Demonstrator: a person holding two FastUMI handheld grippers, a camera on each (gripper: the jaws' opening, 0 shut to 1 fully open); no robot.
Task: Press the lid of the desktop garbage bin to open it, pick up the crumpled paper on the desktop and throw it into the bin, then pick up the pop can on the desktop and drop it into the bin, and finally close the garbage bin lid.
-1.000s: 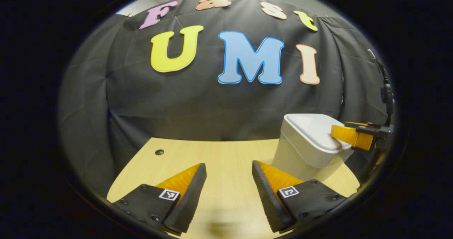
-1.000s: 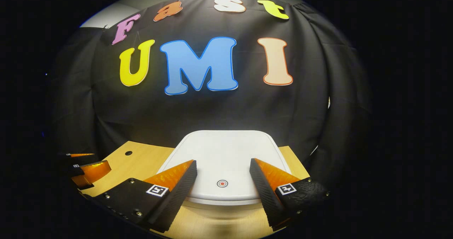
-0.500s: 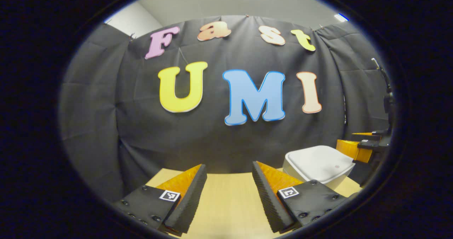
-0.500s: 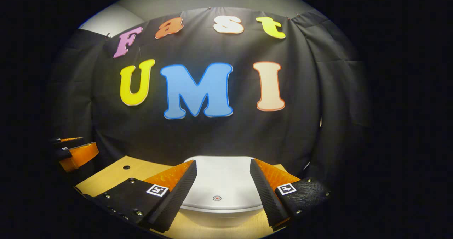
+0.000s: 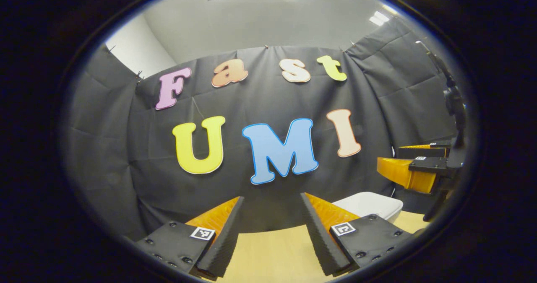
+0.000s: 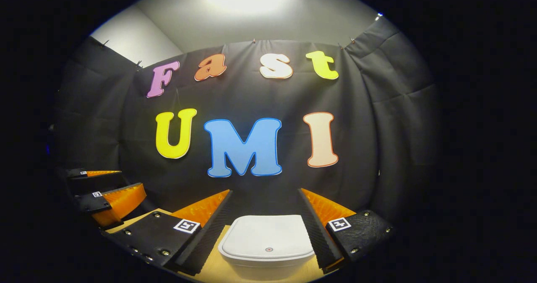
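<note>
Right gripper view: the white, rounded-rectangle plastic garbage bin (image 6: 267, 249) sits at 6 o'clock, framed between the two fingers of the right tool (image 6: 267, 228). Lid down and flat; a small round red-and-white press mark (image 6: 269, 249) sits near its front edge. Jaws wide, nothing between them, not touching the bin. The tool appears raised and back from the lid.

Left gripper view: left tool (image 5: 270, 232) also spread wide and empty, over the pale wooden desk (image 5: 268, 253). From here the bin (image 5: 369, 205) lies at about 4 o'clock, partly behind the tool's finger at that side; the right tool (image 5: 402, 165) hangs above it at 3 o'clock.

Key relation: bin is straight ahead and below the right tool, lid's long axis running away from the tool along its pointing direction. The right tool is the nearer one; the left is off to the side.

Judgement: with lid shut and no paper or can in sight, the task looks finished or at its last step.

Writing: small square black-and-white marker tags on the fingers; no brand readable on the bin.
</note>
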